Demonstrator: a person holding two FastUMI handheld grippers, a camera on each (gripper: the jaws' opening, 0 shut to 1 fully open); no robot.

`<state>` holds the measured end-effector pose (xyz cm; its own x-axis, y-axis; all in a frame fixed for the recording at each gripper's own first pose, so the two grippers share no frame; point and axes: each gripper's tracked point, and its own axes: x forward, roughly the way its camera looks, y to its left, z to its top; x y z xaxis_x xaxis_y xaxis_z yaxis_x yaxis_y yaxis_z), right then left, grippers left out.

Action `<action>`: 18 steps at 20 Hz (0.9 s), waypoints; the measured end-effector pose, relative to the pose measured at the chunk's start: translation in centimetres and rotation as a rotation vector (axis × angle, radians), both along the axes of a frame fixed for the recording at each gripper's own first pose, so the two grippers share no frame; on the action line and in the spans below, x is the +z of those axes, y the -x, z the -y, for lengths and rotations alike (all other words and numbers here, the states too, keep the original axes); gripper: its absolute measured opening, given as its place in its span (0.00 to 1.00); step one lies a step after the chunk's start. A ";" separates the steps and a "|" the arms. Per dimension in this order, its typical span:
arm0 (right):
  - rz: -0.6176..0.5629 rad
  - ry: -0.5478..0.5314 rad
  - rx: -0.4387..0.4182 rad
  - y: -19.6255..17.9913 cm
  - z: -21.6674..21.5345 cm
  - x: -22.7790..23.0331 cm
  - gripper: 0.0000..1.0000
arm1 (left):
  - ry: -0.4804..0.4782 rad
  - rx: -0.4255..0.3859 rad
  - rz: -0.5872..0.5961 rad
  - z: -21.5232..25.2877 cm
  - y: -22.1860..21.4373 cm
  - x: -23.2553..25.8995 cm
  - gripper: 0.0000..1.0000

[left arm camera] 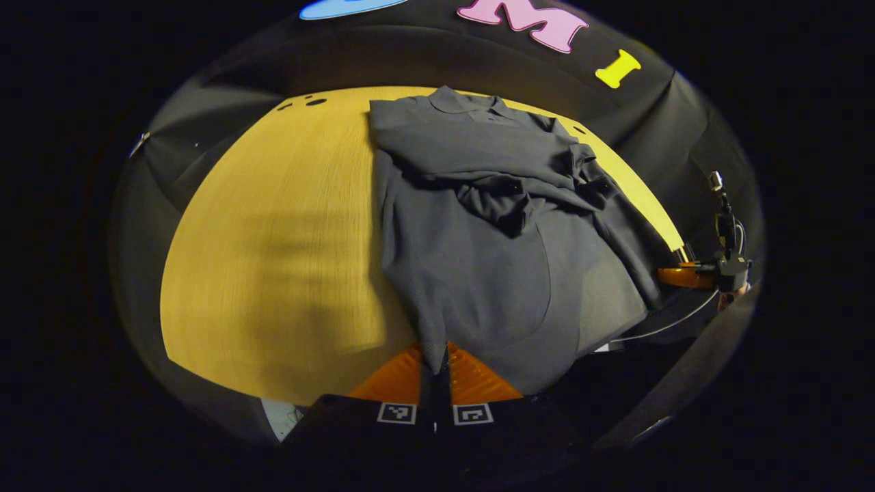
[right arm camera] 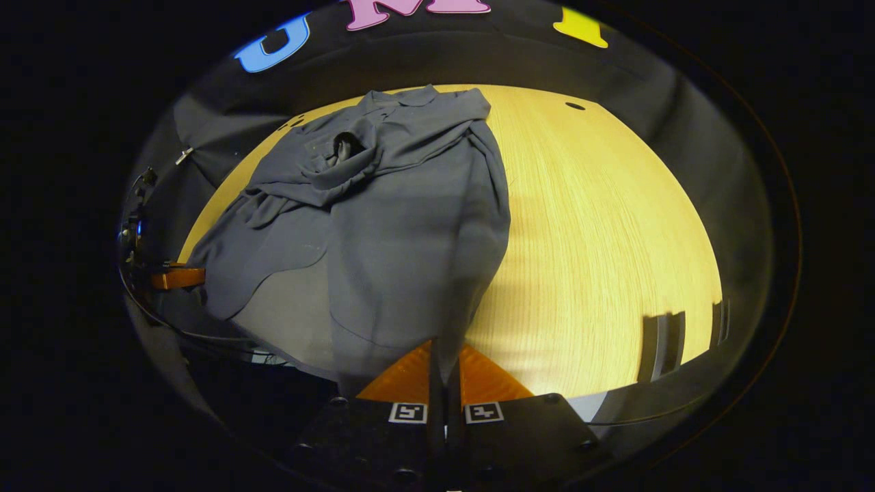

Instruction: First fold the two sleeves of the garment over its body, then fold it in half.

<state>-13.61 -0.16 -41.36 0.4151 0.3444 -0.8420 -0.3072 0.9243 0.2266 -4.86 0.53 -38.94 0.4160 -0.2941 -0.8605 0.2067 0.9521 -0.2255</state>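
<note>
One dark grey garment (left arm camera: 478, 260) lies on the yellow wooden table (left arm camera: 273, 260), its collar toward the table's far edge and its hem drawn over the near edge. Both sleeves (left arm camera: 506, 198) are already folded in across the chest, bunched together in a rumpled heap below the collar; in the right gripper view the same heap of sleeves (right arm camera: 342, 164) sits on the upper part of the garment (right arm camera: 410, 239). There are two tongs at work, one at each near corner of the hem. The left tongs (left arm camera: 435, 369) have their jaws brought together on the hem, with a strip of cloth caught between the two fingers. The right tongs (right arm camera: 444, 372) are likewise closed down on the hem, the fabric running up from between their fingers. From each camera the other tongs can be seen at the far side of the cloth: the right tongs (left arm camera: 683, 275) at the garment's edge in the left gripper view, the left tongs (right arm camera: 179, 277) in the right gripper view. The table (right arm camera: 601, 239) beside the garment is bare wood with a few small dark holes (left arm camera: 316, 102) near its far edge.
</note>
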 end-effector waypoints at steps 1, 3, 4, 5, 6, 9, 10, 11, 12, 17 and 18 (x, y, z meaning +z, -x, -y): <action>-0.010 -0.008 -0.004 0.6 0.2 0.2 0.05 | 0.002 -0.001 -0.010 -0.2 -0.1 0.0 0.06; -0.019 -0.025 -0.020 1.9 0.4 0.4 0.06 | 0.011 0.008 -0.001 0.0 -0.5 0.7 0.06; -0.012 -0.040 -0.026 2.0 0.3 0.8 0.05 | 0.008 0.013 0.012 -0.5 -0.4 1.2 0.06; 0.002 -0.050 -0.031 1.9 0.3 1.4 0.06 | 0.011 0.010 0.027 -0.5 -0.5 1.7 0.06; 0.014 -0.060 -0.037 1.9 0.3 2.1 0.06 | 0.010 0.000 0.041 -0.4 -0.4 2.4 0.05; 0.070 -0.088 -0.044 0.6 0.0 4.6 0.06 | 0.017 -0.031 0.100 -0.2 -1.7 4.9 0.05; 0.090 -0.095 -0.046 0.0 0.0 5.4 0.06 | 0.022 -0.033 0.122 -0.3 -2.2 5.7 0.05; 0.112 -0.105 -0.052 -0.8 -0.1 6.3 0.05 | 0.034 -0.031 0.141 -0.2 -2.9 6.6 0.06; 0.135 -0.121 -0.062 -1.6 -0.2 7.2 0.05 | 0.050 -0.025 0.155 0.0 -3.6 7.5 0.06; 0.251 -0.199 -0.115 -6.3 -1.1 11.9 0.06 | 0.105 0.033 0.242 -0.5 -8.3 12.1 0.06; 0.275 -0.209 -0.117 -7.2 -1.2 12.9 0.05 | 0.119 0.052 0.258 -0.6 -9.2 13.0 0.06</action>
<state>-6.42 1.03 -28.46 0.6633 0.4339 -0.6097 -0.2779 0.8993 0.3377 4.37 1.17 -25.92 0.6339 -0.3592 -0.6850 0.2236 0.9329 -0.2823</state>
